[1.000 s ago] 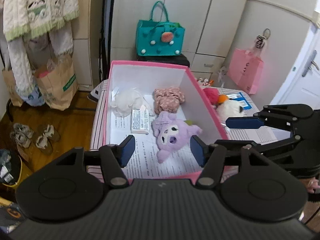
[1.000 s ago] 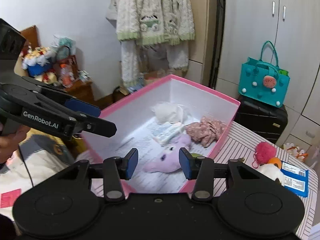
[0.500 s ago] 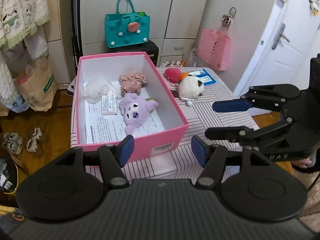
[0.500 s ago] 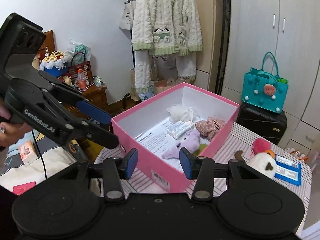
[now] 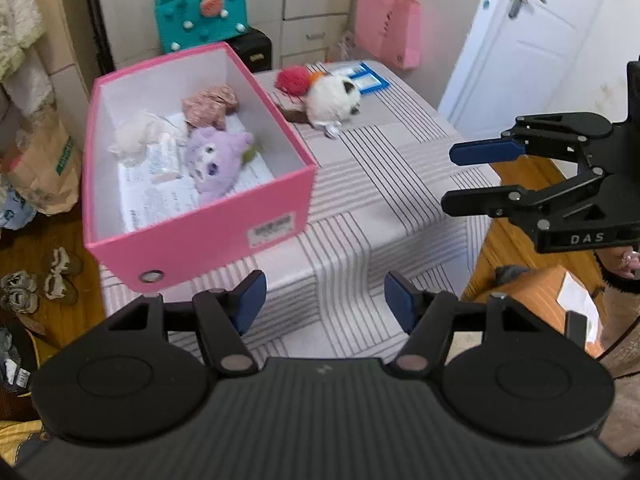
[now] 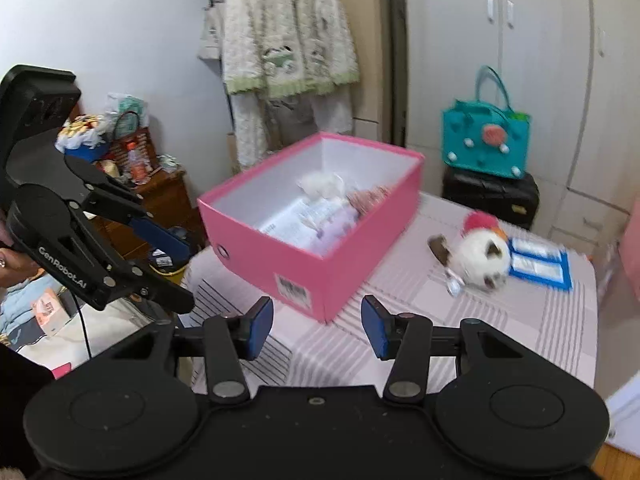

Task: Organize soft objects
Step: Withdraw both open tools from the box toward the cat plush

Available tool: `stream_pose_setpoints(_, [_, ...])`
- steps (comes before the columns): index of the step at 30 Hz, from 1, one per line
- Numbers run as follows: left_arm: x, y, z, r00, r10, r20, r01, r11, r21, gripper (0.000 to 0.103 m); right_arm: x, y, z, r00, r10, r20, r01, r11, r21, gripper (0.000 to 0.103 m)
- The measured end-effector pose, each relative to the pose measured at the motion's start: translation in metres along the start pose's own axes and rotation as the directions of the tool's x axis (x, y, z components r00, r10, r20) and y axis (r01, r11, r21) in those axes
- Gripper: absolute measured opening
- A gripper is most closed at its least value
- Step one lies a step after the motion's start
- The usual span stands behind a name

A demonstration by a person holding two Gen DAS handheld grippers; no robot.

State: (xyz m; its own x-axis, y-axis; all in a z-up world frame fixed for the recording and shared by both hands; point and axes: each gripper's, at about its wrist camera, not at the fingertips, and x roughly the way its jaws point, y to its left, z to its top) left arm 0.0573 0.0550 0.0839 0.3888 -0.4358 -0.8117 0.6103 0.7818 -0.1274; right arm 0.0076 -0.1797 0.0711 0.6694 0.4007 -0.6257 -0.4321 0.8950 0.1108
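Both tools are seen spreading with nothing between the pads: the left tool (image 5: 324, 300) and the right tool (image 6: 317, 328). A purple plush (image 5: 216, 160) lies inside the pink box (image 5: 200, 236) (on the striped bench (image 5: 380, 184)); a white plush (image 5: 332, 100) is left beside it.

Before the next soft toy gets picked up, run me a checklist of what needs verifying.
1. Left gripper empty, jaws opening: ok.
2. Right gripper empty, jaws opening: ok.
3. Open pink cardboard box has free floor for more: ok.
4. Purple plush toy already inside the box: ok.
5. White round plush toy and red fluffy pom-pom still outside on the striped tablecloth: not ok.
6. Which of the two is easier to lift: cannot tell.
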Motion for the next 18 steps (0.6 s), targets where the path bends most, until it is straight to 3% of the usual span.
stream_pose_setpoints(4, [0.018, -0.011, -0.004, 0.999, -0.034, -0.041, 0.035, 0.999, 0.022, 0.065, 0.003, -0.016, -0.022, 1.000, -0.019, -0.024, 0.020, 0.998, 0.053, 0.055])
stream_pose_setpoints(10, [0.047, -0.029, -0.003, 0.995, -0.024, -0.092, 0.030, 0.997, 0.064, 0.065, 0.011, -0.042, -0.051, 0.998, -0.031, -0.053, 0.037, 0.992, 0.118, 0.055])
stream_pose_setpoints(18, [0.080, -0.044, 0.006, 1.000, -0.027, 0.001, 0.027, 0.999, 0.039, 0.065, 0.025, -0.075, -0.069, 0.993, -0.106, -0.053, 0.110, 0.991, 0.076, 0.060])
